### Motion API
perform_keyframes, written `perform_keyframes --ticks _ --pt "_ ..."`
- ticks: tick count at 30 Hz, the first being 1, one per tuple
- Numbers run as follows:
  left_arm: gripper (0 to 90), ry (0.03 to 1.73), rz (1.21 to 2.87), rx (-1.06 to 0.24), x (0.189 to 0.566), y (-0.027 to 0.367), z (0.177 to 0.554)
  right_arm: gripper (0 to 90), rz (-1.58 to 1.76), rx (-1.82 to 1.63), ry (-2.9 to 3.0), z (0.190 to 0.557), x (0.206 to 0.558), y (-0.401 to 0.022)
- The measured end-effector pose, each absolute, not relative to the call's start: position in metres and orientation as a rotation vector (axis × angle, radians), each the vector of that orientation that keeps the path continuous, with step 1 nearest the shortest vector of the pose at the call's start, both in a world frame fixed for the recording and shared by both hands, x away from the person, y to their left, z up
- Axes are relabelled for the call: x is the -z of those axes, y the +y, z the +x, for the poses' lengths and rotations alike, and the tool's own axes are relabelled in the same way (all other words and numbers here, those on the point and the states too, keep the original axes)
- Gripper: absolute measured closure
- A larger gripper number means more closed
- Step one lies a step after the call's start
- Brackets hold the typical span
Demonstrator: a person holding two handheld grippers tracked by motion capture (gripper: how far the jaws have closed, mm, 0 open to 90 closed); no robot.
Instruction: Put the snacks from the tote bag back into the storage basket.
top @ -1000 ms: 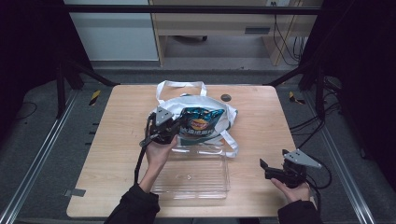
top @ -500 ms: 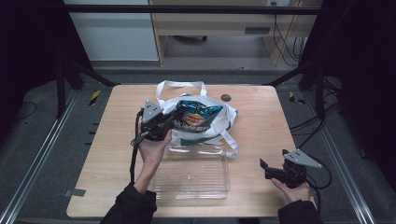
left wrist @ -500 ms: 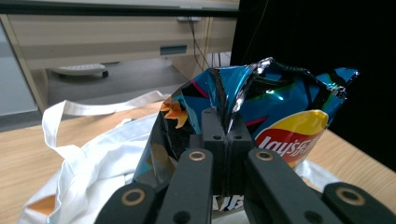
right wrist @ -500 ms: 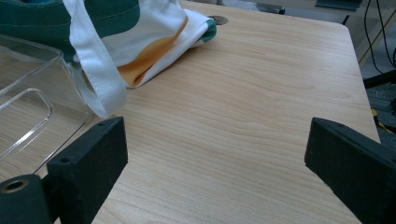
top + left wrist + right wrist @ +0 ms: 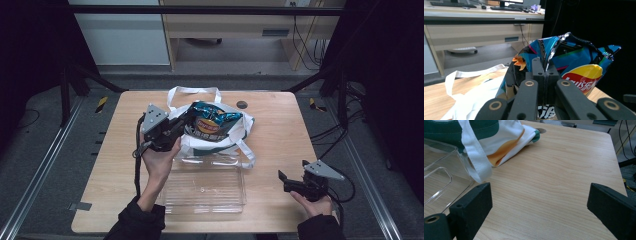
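High view, wooden table, dark room, possibly desk behind

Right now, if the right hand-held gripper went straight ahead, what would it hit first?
Probably the white strap of the tote bag, or the clear tray beside it; the open right hand-held gripper first crosses bare table. Depth is uncertain.

At the centre of the high view lies a glossy crisp bag, blue, black and teal, with a yellow-and-red logo and an orange fleck. Beneath it spreads a white cloth tote bag with green and orange patches and white straps. Lower centre sits a colourless clear plastic tray on the pale wood-grain table. The black left claw and black right claw are matte.
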State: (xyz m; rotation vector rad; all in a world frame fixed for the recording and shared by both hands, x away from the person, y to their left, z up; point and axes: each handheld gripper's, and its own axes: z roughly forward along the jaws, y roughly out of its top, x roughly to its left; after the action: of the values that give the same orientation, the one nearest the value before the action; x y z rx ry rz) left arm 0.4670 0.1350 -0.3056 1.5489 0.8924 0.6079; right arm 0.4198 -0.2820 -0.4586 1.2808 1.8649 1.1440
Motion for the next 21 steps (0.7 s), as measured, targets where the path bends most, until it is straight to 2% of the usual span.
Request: perform_keyframes --ticks 21 --pt "89.9 0.840 1.540 -0.569 0.300 0.149 0.421 6.4 1.274 -1.139 1.862 0.419 0.458 -0.282"
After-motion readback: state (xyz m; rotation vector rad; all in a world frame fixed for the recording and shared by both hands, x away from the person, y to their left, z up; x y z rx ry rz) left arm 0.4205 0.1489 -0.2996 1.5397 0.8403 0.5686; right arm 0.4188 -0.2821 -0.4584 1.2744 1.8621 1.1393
